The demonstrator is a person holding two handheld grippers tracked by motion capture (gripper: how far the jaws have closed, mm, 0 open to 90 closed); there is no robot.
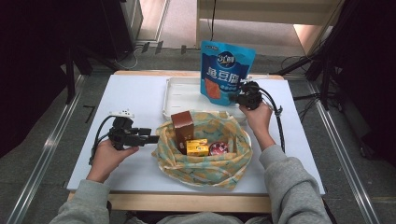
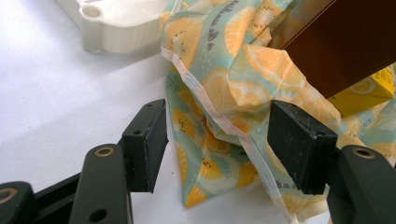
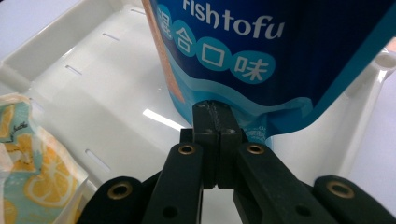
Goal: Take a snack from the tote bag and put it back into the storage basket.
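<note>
Meanwhile, the right gripper (image 3: 217,140) pinches the blue fish tofu pouch (image 1: 226,72) upright over the white tray (image 1: 180,93); the left gripper (image 2: 219,144) gapes around the cloth bag's rim (image 2: 224,121), best held wide.

The tabletop (image 1: 135,93) is carrying everything here. The tray (image 1: 180,95) is sitting toward the far middle, and the pouch (image 1: 226,72) is standing upright in the tray's right part, with the right tool (image 1: 235,98) clamping its lower edge from the near right side. Just in front of the tray the cloth bag (image 1: 205,165) is lying open, touching the tray's near rim. Inside it the box (image 1: 182,125) is standing at the far left, the small carton (image 1: 197,147) is lying nearer, and the round tin (image 1: 218,149) is resting right of that carton. The left tool (image 1: 156,138) is hovering at the bag's left edge, its jaws straddling a fold of the cloth
</note>
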